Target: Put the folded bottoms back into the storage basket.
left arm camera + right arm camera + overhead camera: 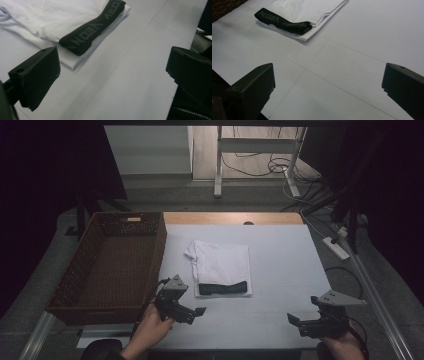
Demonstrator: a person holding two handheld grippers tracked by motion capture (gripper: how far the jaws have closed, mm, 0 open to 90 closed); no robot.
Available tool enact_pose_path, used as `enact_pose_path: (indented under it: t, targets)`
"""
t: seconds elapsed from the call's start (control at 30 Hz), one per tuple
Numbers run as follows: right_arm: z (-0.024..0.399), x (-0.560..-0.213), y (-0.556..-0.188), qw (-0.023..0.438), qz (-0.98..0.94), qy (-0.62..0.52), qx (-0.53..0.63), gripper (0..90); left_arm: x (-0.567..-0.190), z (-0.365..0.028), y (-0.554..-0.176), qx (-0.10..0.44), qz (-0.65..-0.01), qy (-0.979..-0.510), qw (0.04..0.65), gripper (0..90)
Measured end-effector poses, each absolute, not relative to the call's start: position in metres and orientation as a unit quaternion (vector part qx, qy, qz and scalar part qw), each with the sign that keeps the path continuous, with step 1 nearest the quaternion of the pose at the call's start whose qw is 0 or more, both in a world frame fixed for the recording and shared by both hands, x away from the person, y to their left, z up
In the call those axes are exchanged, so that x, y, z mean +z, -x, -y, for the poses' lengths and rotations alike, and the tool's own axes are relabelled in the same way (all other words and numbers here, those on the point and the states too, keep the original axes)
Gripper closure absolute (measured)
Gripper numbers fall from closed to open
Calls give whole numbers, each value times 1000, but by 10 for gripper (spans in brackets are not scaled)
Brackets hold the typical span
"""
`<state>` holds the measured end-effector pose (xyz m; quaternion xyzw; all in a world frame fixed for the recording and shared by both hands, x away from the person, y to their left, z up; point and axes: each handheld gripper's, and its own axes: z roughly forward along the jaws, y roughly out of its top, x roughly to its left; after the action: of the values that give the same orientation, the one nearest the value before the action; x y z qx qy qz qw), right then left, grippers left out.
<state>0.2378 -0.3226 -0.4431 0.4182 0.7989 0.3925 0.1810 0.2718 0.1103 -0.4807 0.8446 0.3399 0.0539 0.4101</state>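
A folded white garment [221, 265] lies in the middle of the white table top [280, 270], with a black lettered waistband [223, 288] along its near edge. The waistband [92, 32] and white cloth [50, 17] sit ahead of my left gripper [113, 75], whose jaws stand wide apart and hold nothing. In the high view the left gripper [197, 312] hovers just near-left of the garment. My right gripper [292, 320] is at the near right of the table, open and empty. Its camera sees the garment [312, 10] and waistband [283, 21] farther off.
A brown wicker basket [112, 265] stands at the left of the table, beside the garment. Behind the table there is floor with a white desk frame [257, 150], cables and a power strip [336, 247]. Dark curtains close both sides.
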Motion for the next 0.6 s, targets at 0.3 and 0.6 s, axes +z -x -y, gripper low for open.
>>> enact_pose_path:
  t: [0.3, 0.6]
  targets:
    - [323, -443, -238, 180, -799, -418, 392, 0, -483, -102, -291, 54, -344, -848, 399, 4]
    - [322, -443, -238, 179, -801, -416, 392, 0, -483, -98, -316, 60, -357, -843, 398, 9]
